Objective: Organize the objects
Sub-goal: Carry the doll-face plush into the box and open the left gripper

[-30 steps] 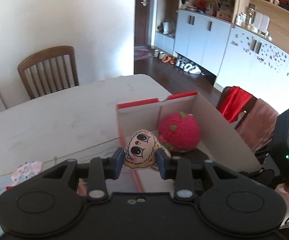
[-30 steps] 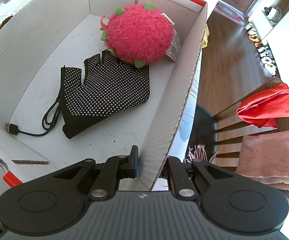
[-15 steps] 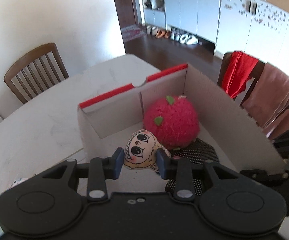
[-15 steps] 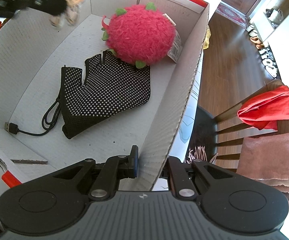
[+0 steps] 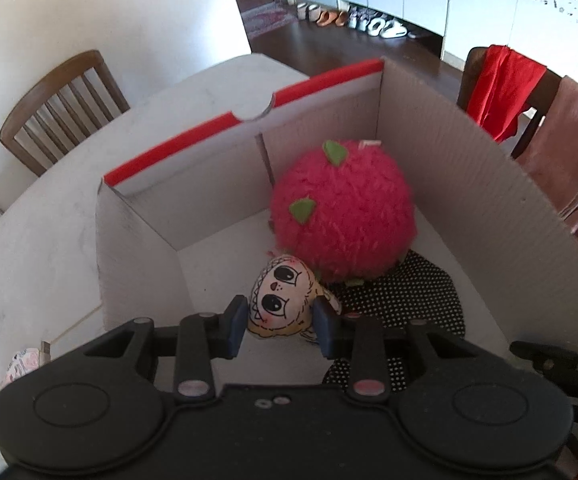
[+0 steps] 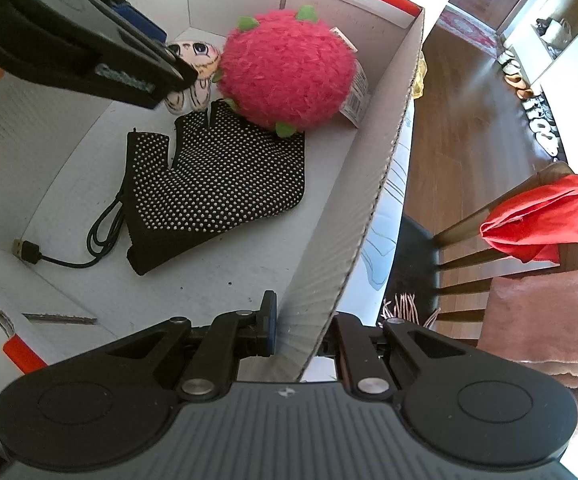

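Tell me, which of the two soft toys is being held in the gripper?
The small doll with big eyes, clamped in the left gripper. The fluffy pink ball just sits on the box floor.

We see a corrugated cardboard box, matt white inside with ribbed walls and a glossy red strip along its rim. The round pink plush looks shaggy and fuzzy, with felt-like green leaves. The small doll is smooth printed cloth. The black glove is knitted fabric studded with pale rubbery dots; the cable beside it has a smooth black sheath. Both grippers are matt black plastic with small shiny metal pins, their fingers faced in blue. The worktop looks matt, pale and stone-like; the chair is varnished wood.
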`<state>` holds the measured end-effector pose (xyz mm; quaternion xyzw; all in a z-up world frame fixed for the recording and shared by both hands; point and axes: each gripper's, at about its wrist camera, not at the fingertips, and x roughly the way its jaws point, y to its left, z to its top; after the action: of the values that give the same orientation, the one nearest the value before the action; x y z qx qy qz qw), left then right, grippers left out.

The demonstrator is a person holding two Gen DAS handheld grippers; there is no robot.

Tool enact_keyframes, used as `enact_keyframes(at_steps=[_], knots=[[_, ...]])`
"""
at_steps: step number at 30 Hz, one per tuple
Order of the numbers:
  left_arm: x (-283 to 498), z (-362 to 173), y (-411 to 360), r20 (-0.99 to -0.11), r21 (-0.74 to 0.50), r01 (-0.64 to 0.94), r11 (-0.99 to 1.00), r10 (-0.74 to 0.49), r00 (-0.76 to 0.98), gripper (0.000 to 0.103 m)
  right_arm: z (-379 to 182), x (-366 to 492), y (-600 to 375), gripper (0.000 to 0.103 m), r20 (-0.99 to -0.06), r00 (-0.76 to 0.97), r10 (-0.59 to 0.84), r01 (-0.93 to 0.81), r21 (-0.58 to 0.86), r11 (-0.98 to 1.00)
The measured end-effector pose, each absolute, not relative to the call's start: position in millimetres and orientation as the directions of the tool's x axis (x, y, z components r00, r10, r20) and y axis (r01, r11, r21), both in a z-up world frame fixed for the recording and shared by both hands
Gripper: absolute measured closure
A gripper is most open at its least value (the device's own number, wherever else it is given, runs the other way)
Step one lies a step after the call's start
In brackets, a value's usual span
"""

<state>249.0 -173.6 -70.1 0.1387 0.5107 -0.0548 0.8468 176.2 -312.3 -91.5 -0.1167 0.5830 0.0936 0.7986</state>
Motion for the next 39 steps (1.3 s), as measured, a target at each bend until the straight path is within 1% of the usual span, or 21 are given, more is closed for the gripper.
enact_keyframes(at_steps=[7, 14, 20, 24, 26, 29, 33, 39], knots=[[256.3, -83.5, -170.6, -0.909, 0.160, 0.202, 0.966, 0.065, 0.411, 0.069, -92.0, 176.4, -312.6, 0.092, -0.953, 0.303, 0.014, -0.286, -0.077, 0.955], [256.1, -83.2, -171.5, -0.910, 0.170, 0.208, 0.963, 0.073, 0.408, 0.066, -92.2, 176.1, -311.9, 0.092, -0.953, 0.303, 0.014, -0.284, -0.076, 0.956], [253.4, -80.5, -169.9, -0.909, 0.159, 0.204, 0.966, 0.063, 0.413, 0.065, -90.7, 175.3, -312.0, 0.092, -0.954, 0.301, 0.014, -0.279, -0.074, 0.957], [249.1, -76.0, -169.8, -0.904, 0.144, 0.203, 0.969, 0.046, 0.425, 0.059, -87.1, 173.1, -312.4, 0.092, -0.953, 0.301, 0.014, -0.275, -0.072, 0.959], [246.4, -71.7, -169.3, -0.899, 0.136, 0.201, 0.970, 0.036, 0.436, 0.054, -84.6, 171.6, -313.0, 0.092, -0.953, 0.303, 0.015, -0.273, -0.071, 0.959], [241.3, -63.3, -172.2, -0.887, 0.121, 0.205, 0.971, 0.013, 0.462, 0.049, -79.1, 169.5, -314.8, 0.092, -0.951, 0.309, 0.020, -0.269, -0.067, 0.961], [232.9, -48.0, -171.8, -0.869, 0.100, 0.206, 0.974, -0.015, 0.495, 0.046, -72.1, 166.9, -316.4, 0.093, -0.949, 0.315, 0.027, -0.257, -0.057, 0.965], [219.0, -30.3, -161.4, -0.841, 0.056, 0.194, 0.979, -0.058, 0.537, 0.044, -58.4, 163.5, -317.2, 0.093, -0.943, 0.330, 0.033, -0.232, -0.047, 0.972]])
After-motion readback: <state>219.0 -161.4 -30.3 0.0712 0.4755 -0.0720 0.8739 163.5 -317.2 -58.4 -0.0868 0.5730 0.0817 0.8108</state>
